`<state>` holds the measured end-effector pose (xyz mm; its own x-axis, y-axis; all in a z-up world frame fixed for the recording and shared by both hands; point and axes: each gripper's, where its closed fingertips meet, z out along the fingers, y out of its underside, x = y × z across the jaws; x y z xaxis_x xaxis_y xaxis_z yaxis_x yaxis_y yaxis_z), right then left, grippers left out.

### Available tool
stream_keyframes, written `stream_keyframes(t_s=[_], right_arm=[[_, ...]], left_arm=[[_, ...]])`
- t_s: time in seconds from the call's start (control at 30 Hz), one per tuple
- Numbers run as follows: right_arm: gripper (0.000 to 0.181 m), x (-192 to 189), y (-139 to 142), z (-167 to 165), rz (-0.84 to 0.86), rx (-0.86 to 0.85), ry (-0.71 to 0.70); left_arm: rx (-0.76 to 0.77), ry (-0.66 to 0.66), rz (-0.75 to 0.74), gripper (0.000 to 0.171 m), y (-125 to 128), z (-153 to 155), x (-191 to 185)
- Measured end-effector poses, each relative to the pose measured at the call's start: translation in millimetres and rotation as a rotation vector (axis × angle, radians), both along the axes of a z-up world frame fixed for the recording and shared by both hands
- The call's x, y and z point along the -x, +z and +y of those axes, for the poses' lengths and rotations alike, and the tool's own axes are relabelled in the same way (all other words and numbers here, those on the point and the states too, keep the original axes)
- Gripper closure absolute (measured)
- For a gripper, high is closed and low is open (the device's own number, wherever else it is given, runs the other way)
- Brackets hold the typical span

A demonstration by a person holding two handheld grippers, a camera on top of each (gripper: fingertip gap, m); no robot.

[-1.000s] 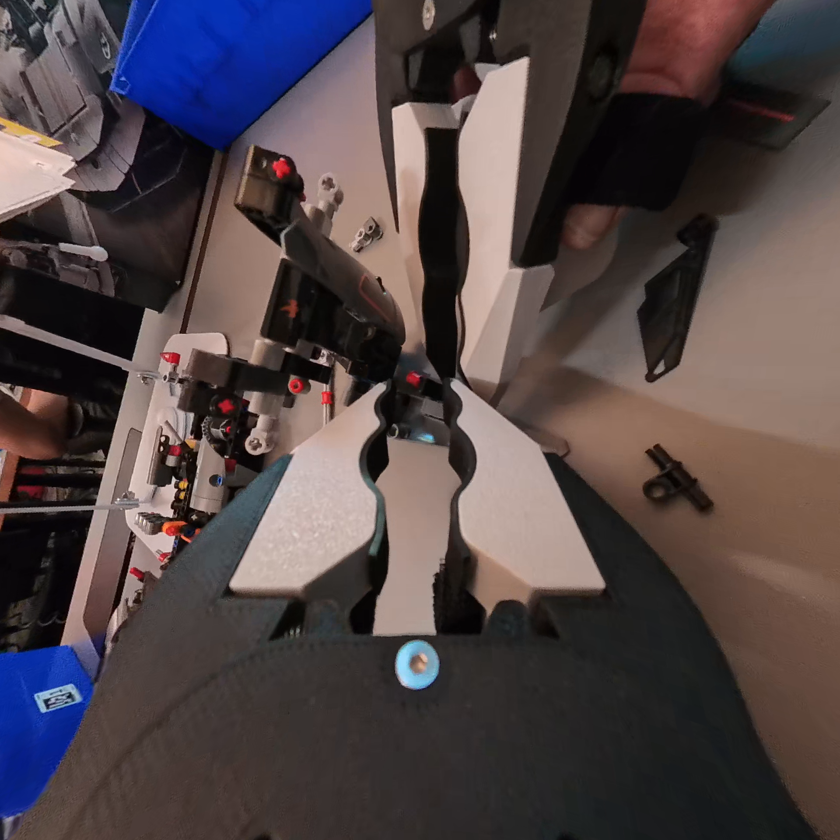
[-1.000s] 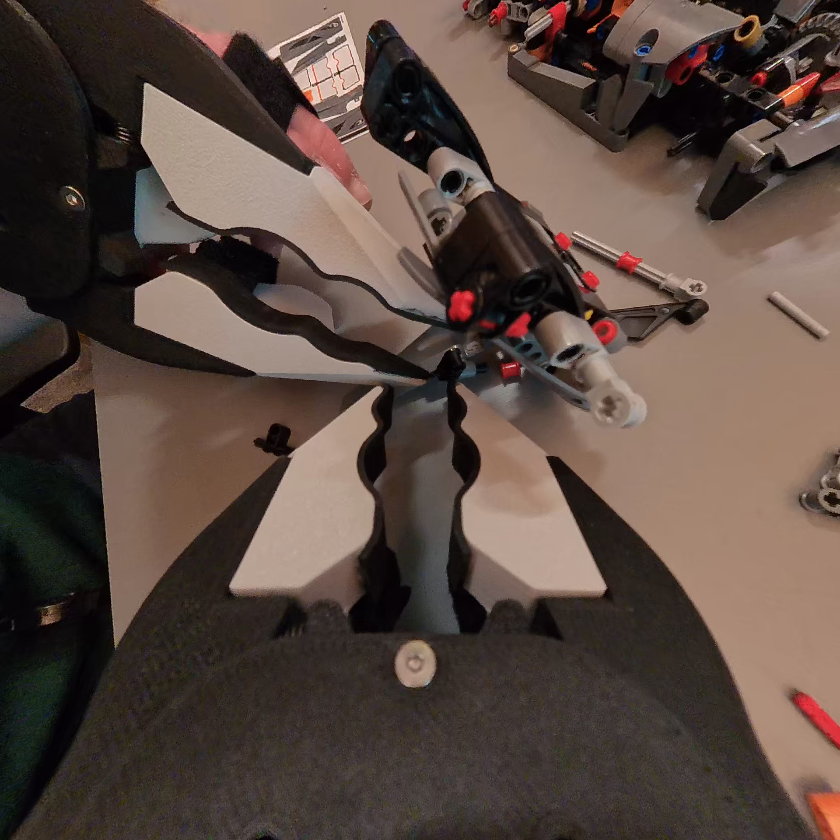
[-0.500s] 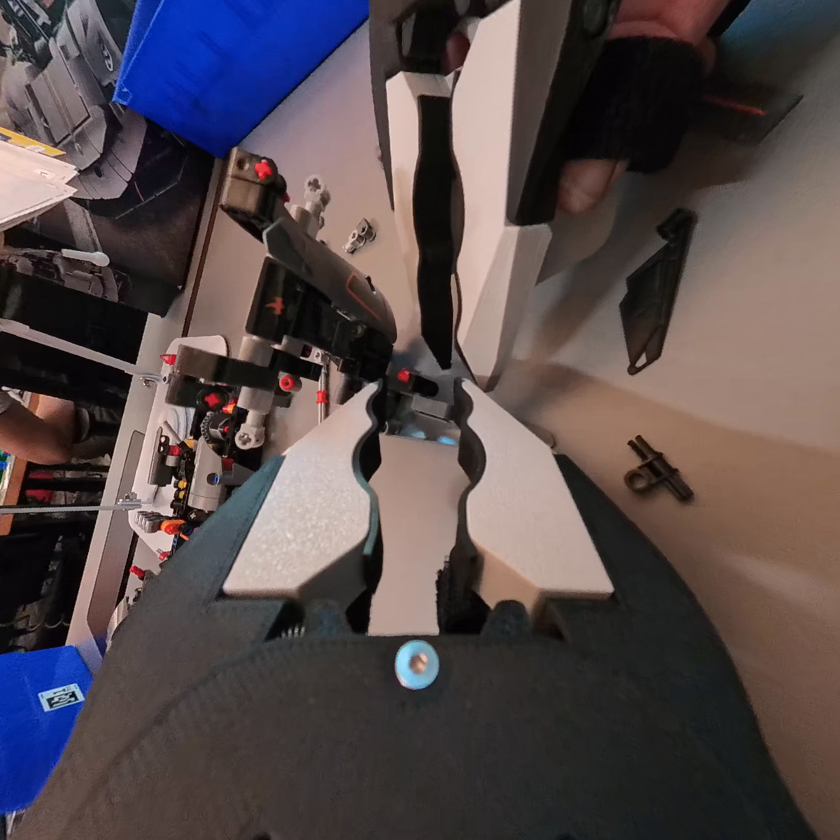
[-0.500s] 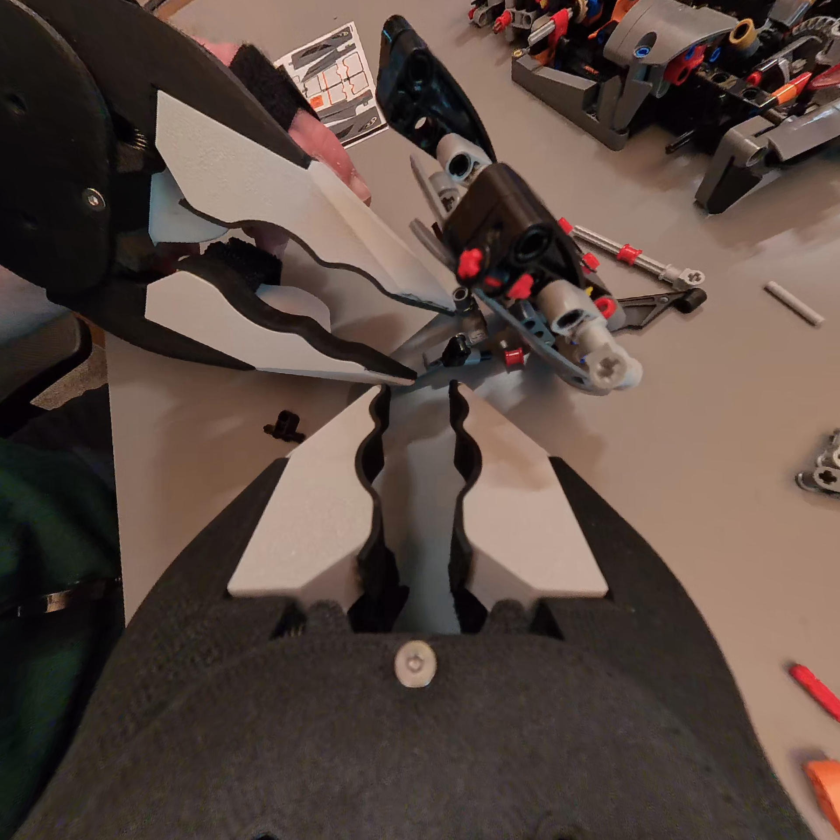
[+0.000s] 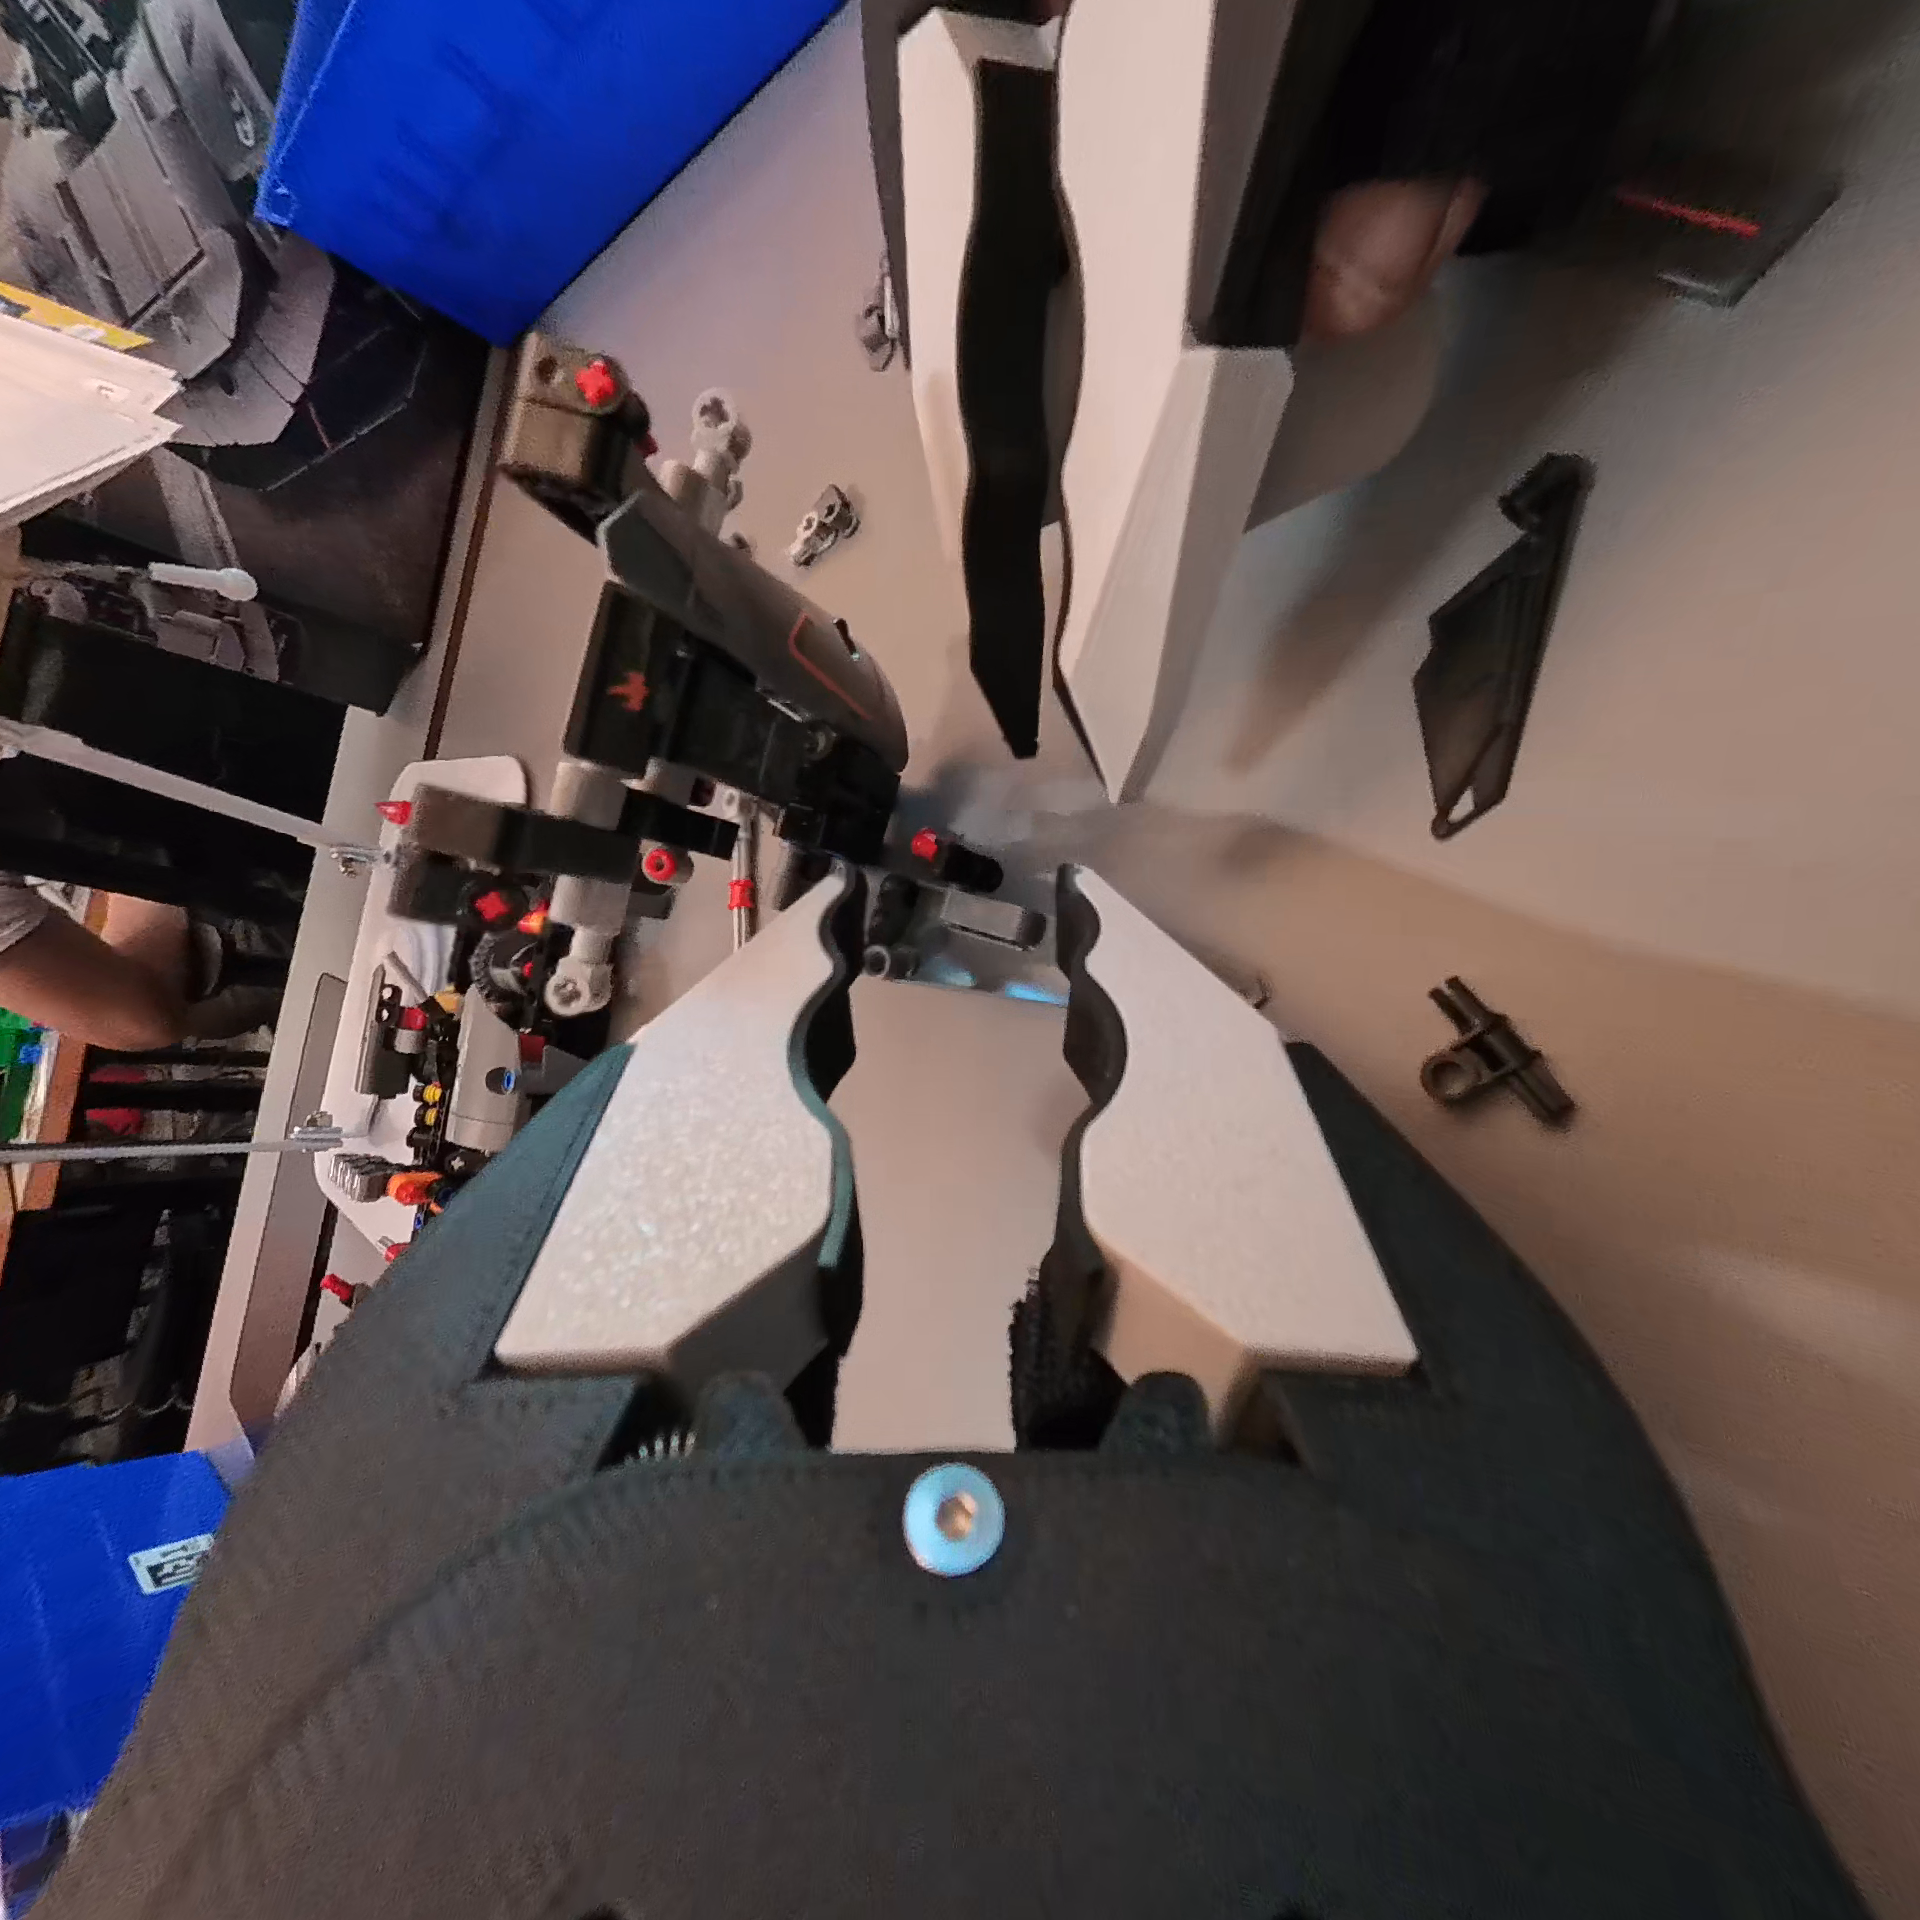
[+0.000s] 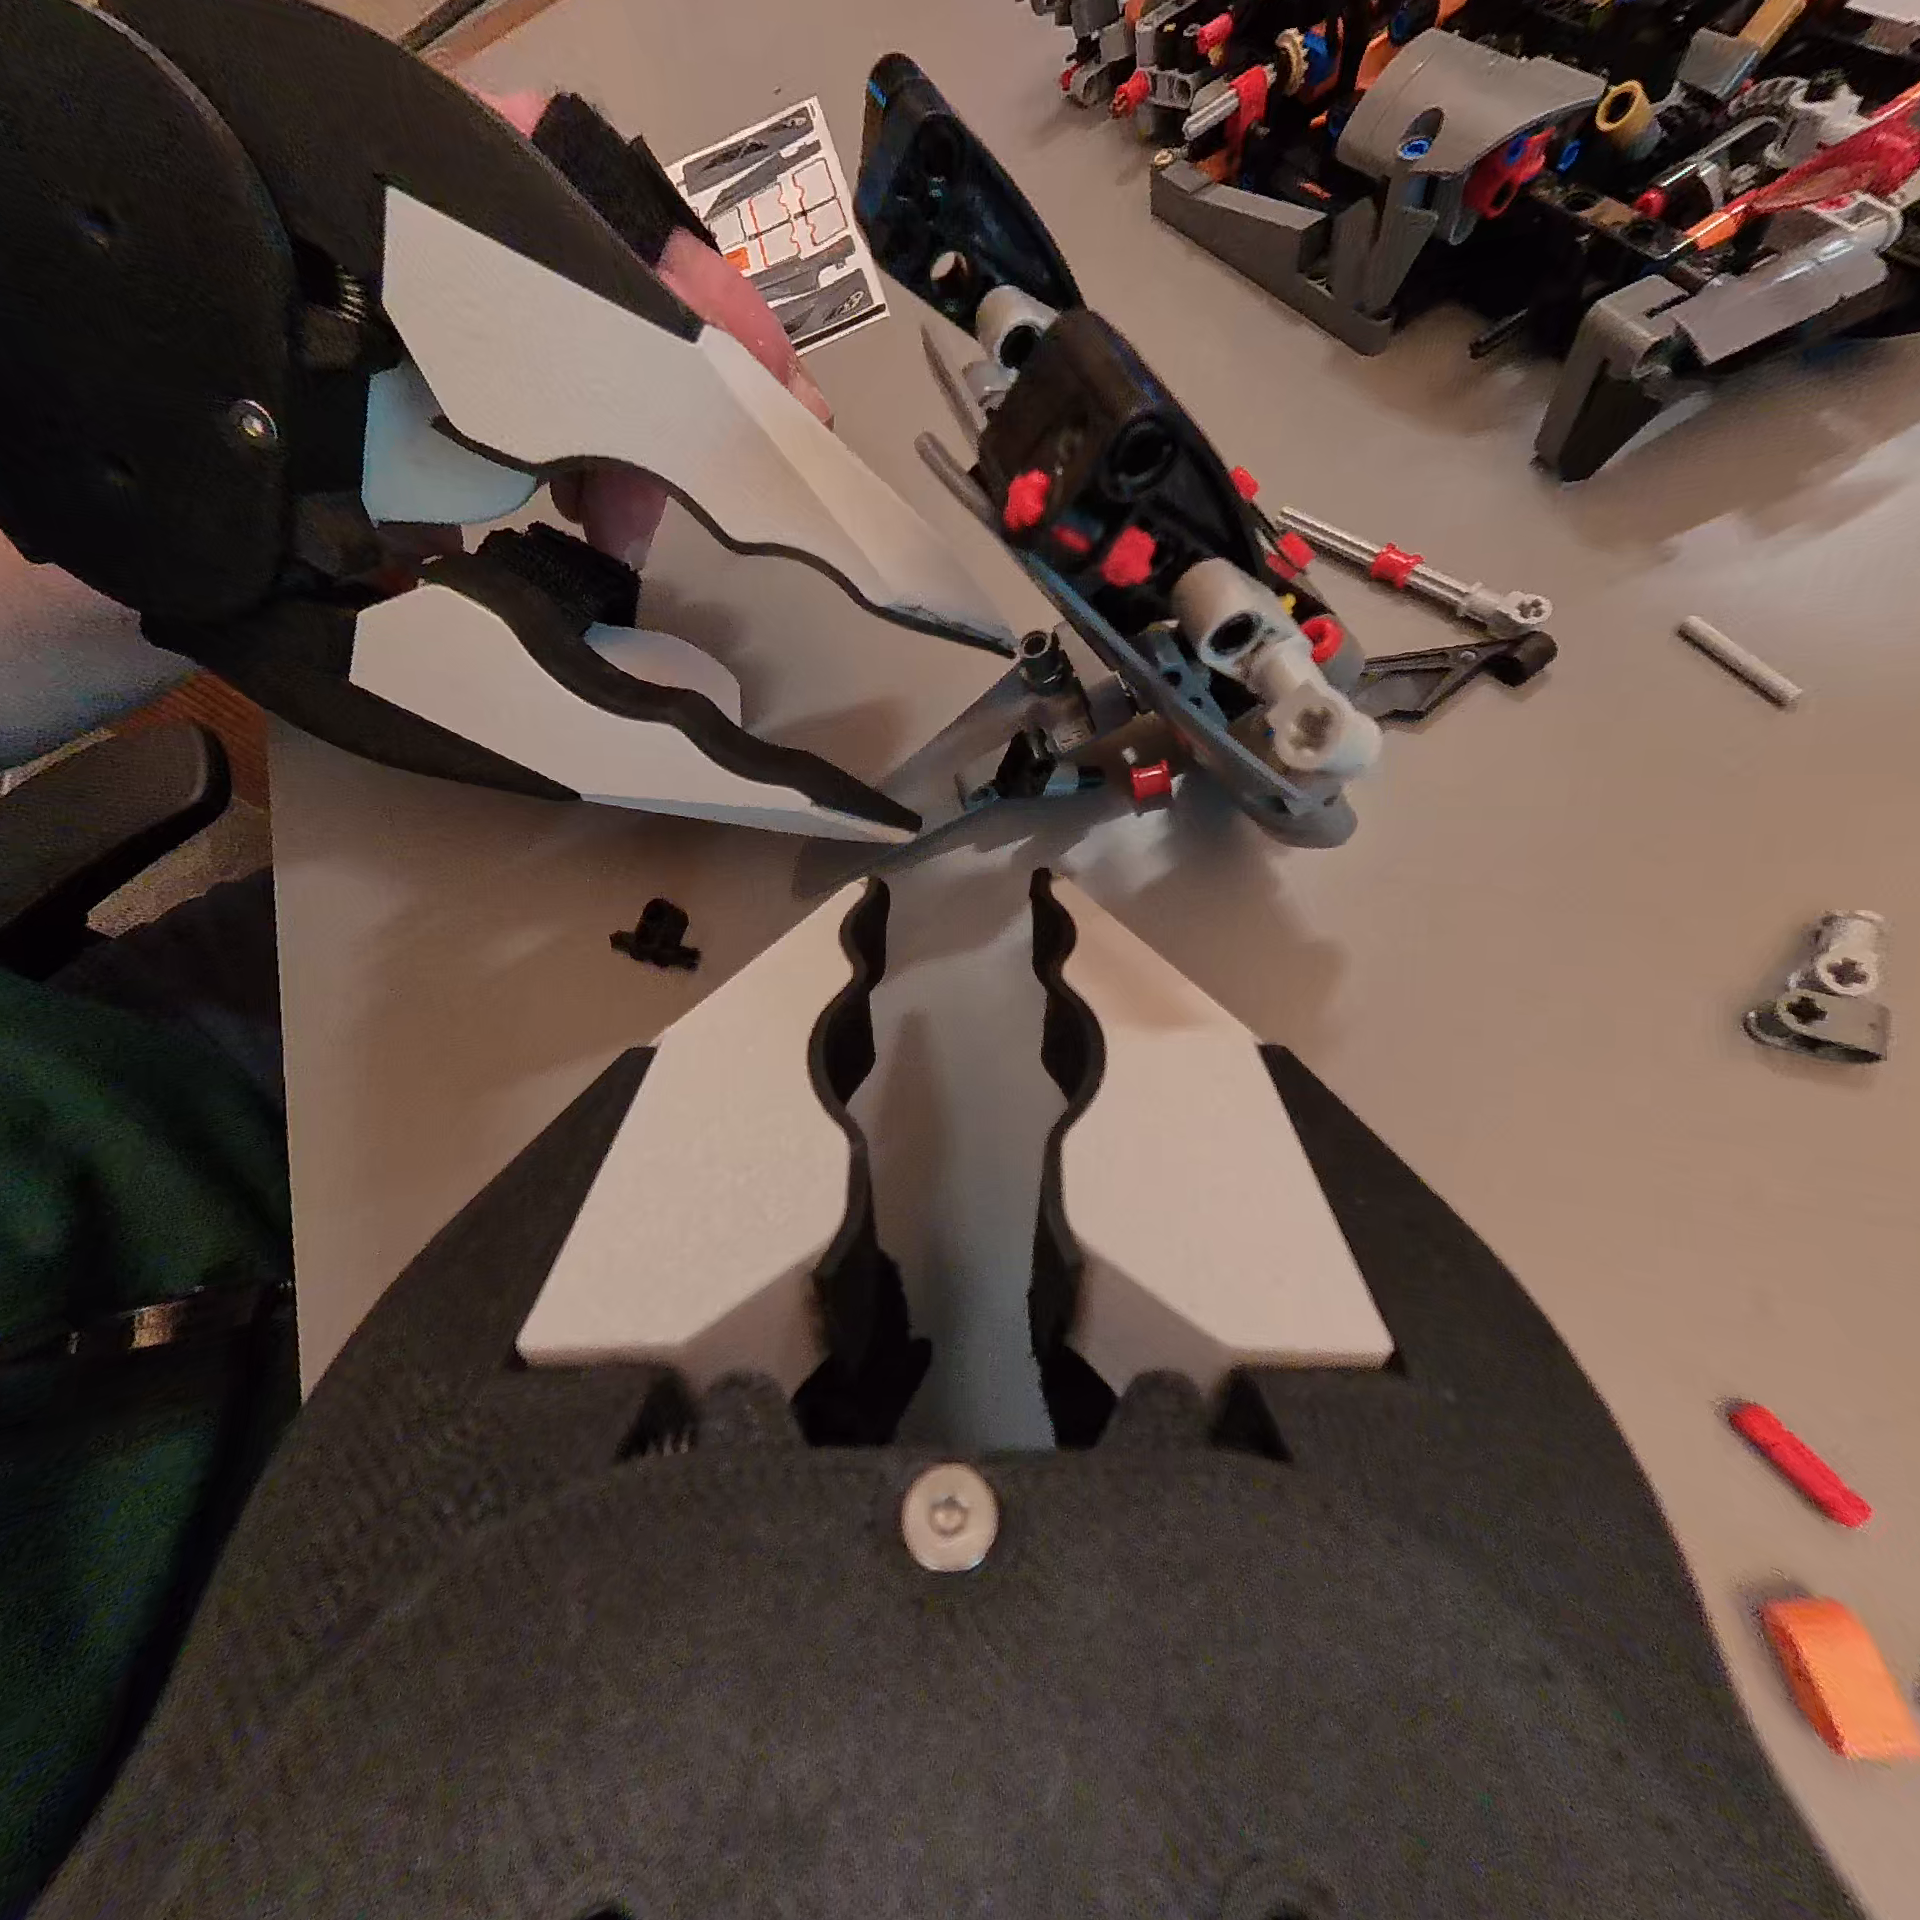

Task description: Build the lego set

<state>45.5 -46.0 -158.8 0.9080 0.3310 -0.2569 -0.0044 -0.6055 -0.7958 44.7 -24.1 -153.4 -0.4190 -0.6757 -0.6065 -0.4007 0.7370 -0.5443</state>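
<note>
A black and grey Lego sub-assembly (image 5: pixel 727 686) with red pins lies tilted on the grey table, its lower edge on the surface (image 6: pixel 1122 499). My left gripper (image 5: pixel 958 888) is open. Its tips straddle the assembly's thin grey end with black pins (image 5: pixel 956 920) without clamping it. In the right wrist view the left gripper (image 6: pixel 961 738) comes in from the left with its jaws spread. My right gripper (image 6: pixel 958 888) is open and empty, a short way in front of the assembly. It also shows at the top of the left wrist view (image 5: pixel 1065 769).
A large part-built model (image 6: pixel 1558 208) stands at the back right. A sticker sheet (image 6: pixel 779 218) lies behind the assembly. Loose parts: grey axle (image 6: pixel 1413 571), grey connector (image 6: pixel 1818 1003), red axle (image 6: pixel 1797 1465), orange piece (image 6: pixel 1839 1673), black panel (image 5: pixel 1496 644). A blue bin (image 5: pixel 499 135) stands nearby. Both grippers' tips are close together, under 4 cm apart.
My left gripper's jaws have opened and let go of the sub-assembly's end. The assembly has dropped lower and now rests on the table. The right gripper has drawn back from it.
</note>
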Motion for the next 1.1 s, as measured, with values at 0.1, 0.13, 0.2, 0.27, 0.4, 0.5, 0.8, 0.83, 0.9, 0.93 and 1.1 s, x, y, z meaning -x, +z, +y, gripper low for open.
stream_keyframes(t_s=[0.1,0.13,0.2,0.27,0.4,0.5,0.8,0.83,0.9,0.93,1.1], right_arm=[[0.155,-3.3,2.2,-1.5,0.017,-0.009,-0.007],[0.155,-4.1,3.0,-1.7,0.025,-0.012,-0.009],[0.155,-4.9,5.4,-1.9,0.045,-0.021,-0.01],[0.155,-5.6,7.3,-2.4,0.06,-0.029,-0.011],[0.154,-7.8,11.4,-9.1,0.048,-0.046,-0.005],[0.153,-12.6,16.7,-23.0,0.032,-0.048,-0.006],[0.157,-13.2,-2.4,-73.1,-0.026,0.09,0.077],[0.157,-12.4,-5.9,-77.4,-0.04,0.106,0.083],[0.157,-10.5,-8.3,-83.0,-0.047,0.114,0.088],[0.157,-9.0,-7.2,-84.3,-0.039,0.108,0.087],[0.157,-5.7,-4.9,-87.9,-0.025,0.086,0.081]], left_arm=[[-0.022,0.011,0.007,0.138,-0.4,2.9,-0.9],[-0.023,0.008,0.007,0.138,0.0,2.7,-1.0],[-0.033,0.009,0.009,0.138,0.1,2.9,-1.3],[-0.037,0.012,0.01,0.138,-0.4,2.6,-1.6],[-0.045,0.017,0.004,0.138,1.4,2.5,0.3],[-0.027,0.021,-0.003,0.139,8.2,-0.3,7.0],[0.153,-0.115,0.193,0.142,-5.8,-59.9,28.9],[0.159,-0.13,0.225,0.142,-11.1,-66.7,29.9],[0.169,-0.133,0.28,0.144,-22.3,-76.1,29.2],[0.178,-0.126,0.301,0.153,-27.5,-79.1,27.9],[0.239,-0.063,0.342,0.163,-30.1,-81.0,23.0]])
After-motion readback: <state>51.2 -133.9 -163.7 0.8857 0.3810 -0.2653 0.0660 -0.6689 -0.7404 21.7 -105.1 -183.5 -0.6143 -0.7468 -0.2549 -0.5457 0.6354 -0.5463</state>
